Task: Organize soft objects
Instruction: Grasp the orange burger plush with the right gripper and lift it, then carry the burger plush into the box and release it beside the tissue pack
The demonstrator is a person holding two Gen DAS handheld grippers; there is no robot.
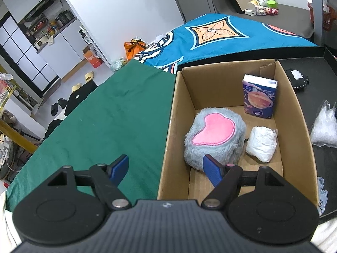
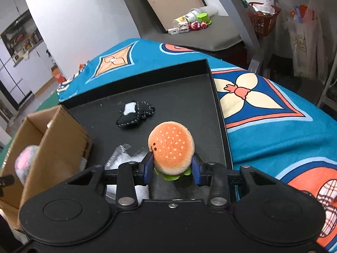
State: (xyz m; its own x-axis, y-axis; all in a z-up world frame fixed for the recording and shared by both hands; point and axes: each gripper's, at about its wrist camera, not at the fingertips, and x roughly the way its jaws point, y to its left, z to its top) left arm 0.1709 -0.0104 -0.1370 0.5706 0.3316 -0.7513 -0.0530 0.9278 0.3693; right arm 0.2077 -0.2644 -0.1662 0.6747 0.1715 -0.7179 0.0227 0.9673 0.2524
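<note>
Left wrist view: the left gripper (image 1: 166, 168) hangs wide and empty over the near wall of the cardboard box (image 1: 168, 135), which already holds a grey plush (image 1: 214, 135), a tissue pack (image 1: 259, 97) and a white bundle (image 1: 262, 143); free floor space is scarce. Right wrist view: the right gripper (image 2: 171, 171) pinches the burger plush (image 2: 171, 147) low on its sides above the black tray (image 2: 189, 97), so the rounded toy may squeeze out, and the box wall stands between it and the box interior.

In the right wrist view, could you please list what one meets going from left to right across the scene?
Cardboard box → black stitched plush → burger plush held in the right hand-held gripper → black tray's right wall → blue patterned blanket.
</note>
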